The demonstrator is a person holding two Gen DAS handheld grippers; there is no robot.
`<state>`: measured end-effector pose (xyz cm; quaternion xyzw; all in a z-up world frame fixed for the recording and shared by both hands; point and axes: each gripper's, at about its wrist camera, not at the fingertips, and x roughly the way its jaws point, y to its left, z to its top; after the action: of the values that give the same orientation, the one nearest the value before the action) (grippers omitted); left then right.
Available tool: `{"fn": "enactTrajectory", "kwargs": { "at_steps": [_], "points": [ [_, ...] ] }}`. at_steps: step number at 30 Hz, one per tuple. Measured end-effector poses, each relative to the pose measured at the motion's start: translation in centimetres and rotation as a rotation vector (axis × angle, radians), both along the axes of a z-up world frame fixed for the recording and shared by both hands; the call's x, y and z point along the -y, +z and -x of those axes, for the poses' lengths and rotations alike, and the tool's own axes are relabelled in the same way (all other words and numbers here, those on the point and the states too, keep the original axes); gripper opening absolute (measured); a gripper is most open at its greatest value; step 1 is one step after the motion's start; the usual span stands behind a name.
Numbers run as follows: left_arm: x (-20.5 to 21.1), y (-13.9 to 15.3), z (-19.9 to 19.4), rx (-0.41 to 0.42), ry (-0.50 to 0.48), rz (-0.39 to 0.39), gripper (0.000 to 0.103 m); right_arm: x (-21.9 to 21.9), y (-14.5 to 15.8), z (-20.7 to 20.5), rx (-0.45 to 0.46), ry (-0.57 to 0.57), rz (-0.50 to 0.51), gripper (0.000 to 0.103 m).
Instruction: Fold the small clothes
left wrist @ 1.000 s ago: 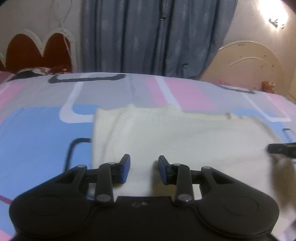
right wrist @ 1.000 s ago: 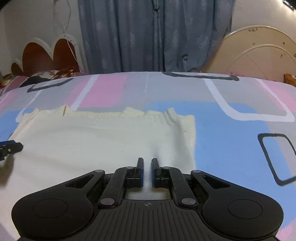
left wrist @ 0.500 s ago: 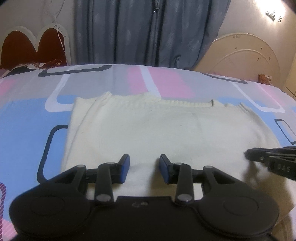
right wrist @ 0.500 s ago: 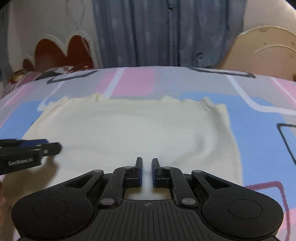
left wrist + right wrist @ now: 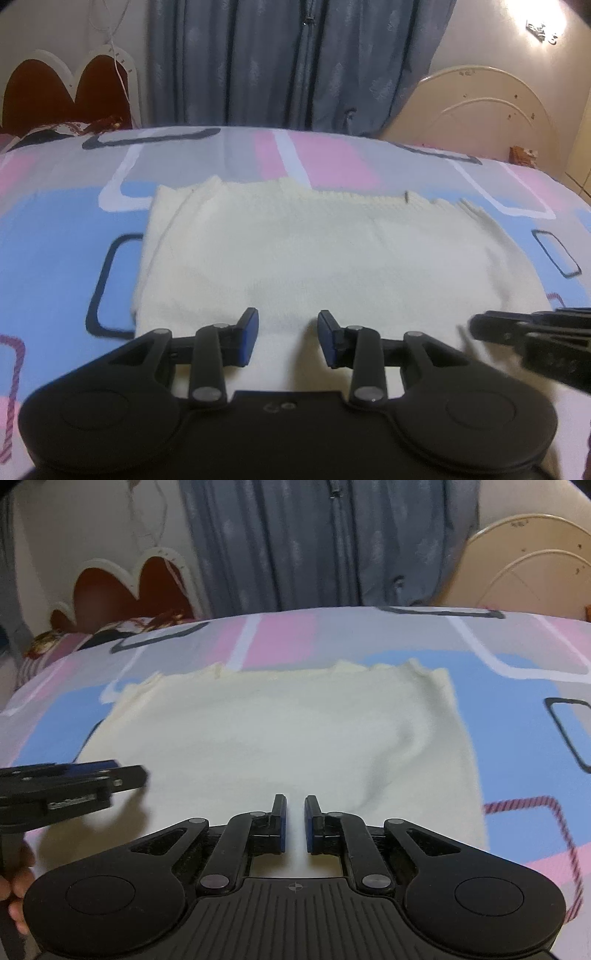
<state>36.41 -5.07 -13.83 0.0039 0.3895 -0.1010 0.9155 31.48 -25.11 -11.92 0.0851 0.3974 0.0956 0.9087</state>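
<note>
A cream knitted garment (image 5: 314, 251) lies flat on the bed, folded into a rough rectangle; it also shows in the right wrist view (image 5: 280, 734). My left gripper (image 5: 288, 332) hovers over its near edge with the jaws apart and nothing between them. My right gripper (image 5: 294, 821) is over the near edge further right, its jaws a narrow gap apart and holding nothing. The right gripper's tip shows at the right of the left wrist view (image 5: 532, 332); the left gripper shows at the left of the right wrist view (image 5: 70, 786).
The bed has a bedsheet (image 5: 66, 229) in pink, blue and grey blocks. Behind it are a grey-blue curtain (image 5: 295, 62), a red and white headboard (image 5: 70, 92) at the left and a cream headboard (image 5: 480, 110) at the right.
Both grippers have pulled back and risen from the garment, so more of it and the bedsheet shows. The jaw gaps look unchanged.
</note>
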Motion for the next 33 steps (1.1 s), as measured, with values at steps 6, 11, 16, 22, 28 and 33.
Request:
{"fn": "enactTrajectory", "kwargs": {
  "at_steps": [6, 11, 16, 22, 28, 33],
  "points": [
    [-1.1, -1.7, 1.3, -0.006, 0.008, -0.018, 0.037, -1.5, -1.6, 0.8, -0.023, 0.021, 0.032, 0.011],
    [-2.6, -1.4, 2.3, -0.017, 0.016, -0.007, 0.037, 0.3, -1.8, 1.8, -0.015, -0.015, 0.056, 0.011],
    [-3.8, -1.2, 3.5, -0.019, 0.026, -0.003, 0.035, 2.9, -1.9, 3.7, -0.018, -0.062, 0.062, 0.011],
    [-4.0, -1.0, 4.5, -0.030, 0.044, 0.014, 0.036, 3.5, -1.0, 4.7, -0.031, -0.114, 0.018, 0.012],
    [-3.2, -1.1, 5.5, -0.020, 0.037, -0.002, 0.037, 1.4, -0.6, 5.3, -0.011, -0.086, 0.016, 0.047],
    [-2.8, -1.4, 5.4, -0.017, 0.034, -0.034, 0.038, -0.1, -1.5, 5.4, -0.011, -0.063, 0.118, 0.047]
  ]
}}
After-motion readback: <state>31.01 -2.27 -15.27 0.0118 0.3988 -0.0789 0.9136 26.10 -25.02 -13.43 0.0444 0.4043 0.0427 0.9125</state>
